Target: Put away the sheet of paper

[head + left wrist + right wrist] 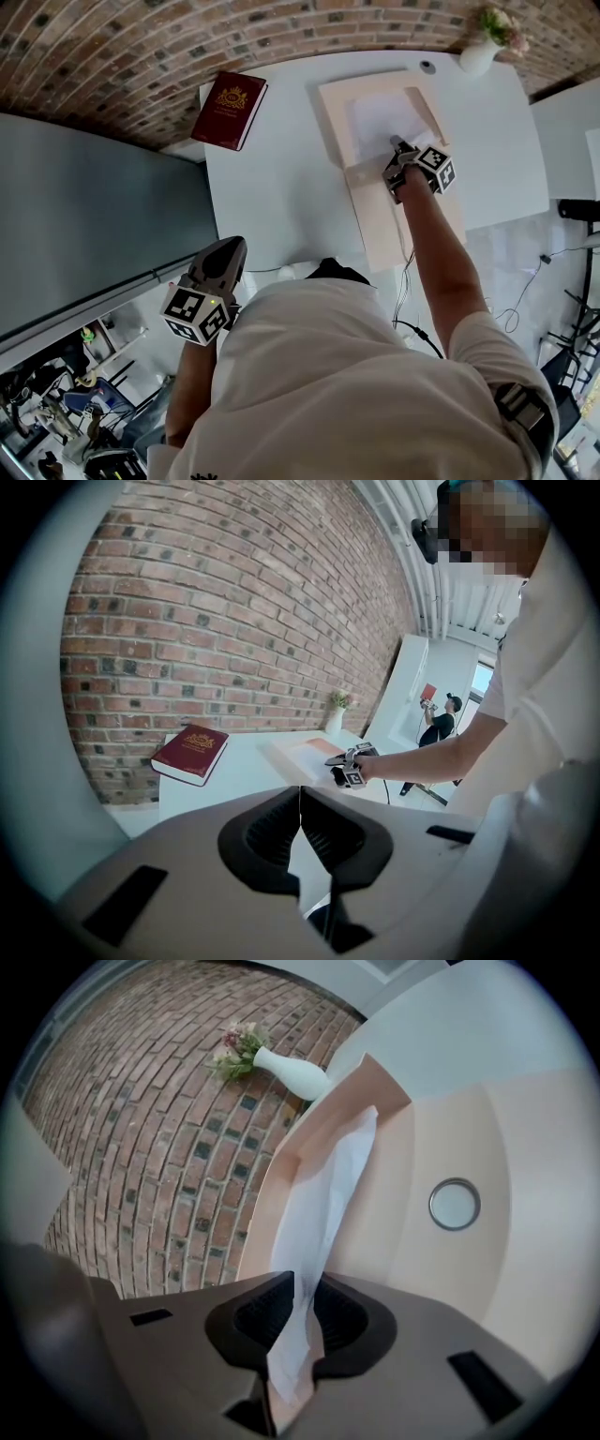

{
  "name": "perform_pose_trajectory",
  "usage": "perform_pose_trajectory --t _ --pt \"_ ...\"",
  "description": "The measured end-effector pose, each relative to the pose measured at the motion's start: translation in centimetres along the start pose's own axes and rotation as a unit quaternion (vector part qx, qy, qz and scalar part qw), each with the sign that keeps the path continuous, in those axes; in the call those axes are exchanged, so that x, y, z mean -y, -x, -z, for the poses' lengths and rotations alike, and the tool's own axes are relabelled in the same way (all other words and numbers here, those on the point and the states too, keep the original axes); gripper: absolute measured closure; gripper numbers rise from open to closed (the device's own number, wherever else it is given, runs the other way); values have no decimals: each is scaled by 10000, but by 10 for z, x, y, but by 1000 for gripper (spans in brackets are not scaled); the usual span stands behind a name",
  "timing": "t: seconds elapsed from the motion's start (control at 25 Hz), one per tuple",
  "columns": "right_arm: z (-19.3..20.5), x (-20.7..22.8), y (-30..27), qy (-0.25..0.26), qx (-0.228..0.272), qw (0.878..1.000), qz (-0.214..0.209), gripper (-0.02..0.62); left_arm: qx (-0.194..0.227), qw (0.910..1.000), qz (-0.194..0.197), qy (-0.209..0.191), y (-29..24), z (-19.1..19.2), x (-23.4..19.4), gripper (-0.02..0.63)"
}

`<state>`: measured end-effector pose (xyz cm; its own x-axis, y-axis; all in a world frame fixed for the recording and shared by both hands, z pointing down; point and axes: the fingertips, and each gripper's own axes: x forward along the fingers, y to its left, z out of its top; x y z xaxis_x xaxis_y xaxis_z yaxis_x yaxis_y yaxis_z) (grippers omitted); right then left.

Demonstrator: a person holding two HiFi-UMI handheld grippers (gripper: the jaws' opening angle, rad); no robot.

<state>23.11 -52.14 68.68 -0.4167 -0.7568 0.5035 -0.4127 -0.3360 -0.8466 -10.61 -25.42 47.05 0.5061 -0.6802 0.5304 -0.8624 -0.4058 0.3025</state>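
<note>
A white sheet of paper (pixel 380 117) lies in an open pale pink folder (pixel 337 103) on the white table (pixel 272 187). My right gripper (pixel 396 143) reaches over the folder's near part. In the right gripper view the paper (pixel 333 1185) runs up from between the jaws along the folder (pixel 441 1129); the right gripper (pixel 305 1293) stands slightly open, with the sheet's edge in the gap between the pads. My left gripper (pixel 230 248) hangs low beside my body, off the table. Seen in its own view, the left gripper (pixel 300 799) is shut with nothing in it.
A dark red book (pixel 230 110) lies at the table's far left corner. A white vase with flowers (pixel 483 52) stands at the far right by the brick wall. A round snap (pixel 455 1204) sits on the folder flap. Cables trail on the floor at right.
</note>
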Motion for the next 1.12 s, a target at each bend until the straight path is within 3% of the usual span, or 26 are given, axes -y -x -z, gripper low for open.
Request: perform_pose_trajectory --t 0.2,0.36,0.6,0.8,1.12 --pt "10 2 0 594 -437 9969 278 443 -21 10000 3 42 1 5 -3 581" --pt "17 4 0 1178 -985 9869 501 377 8 10000 39 67 1 7 -2 581" --pt "20 3 6 2066 -1482 9635 839 356 57 9999 98 107 4 11 -1 581" --pt "28 8 12 2462 -1846 9460 1022 351 92 9997 177 104 6 12 -3 581" --pt "40 2 30 2724 -1822 9383 1107 351 177 9994 295 72 18 14 -13 581"
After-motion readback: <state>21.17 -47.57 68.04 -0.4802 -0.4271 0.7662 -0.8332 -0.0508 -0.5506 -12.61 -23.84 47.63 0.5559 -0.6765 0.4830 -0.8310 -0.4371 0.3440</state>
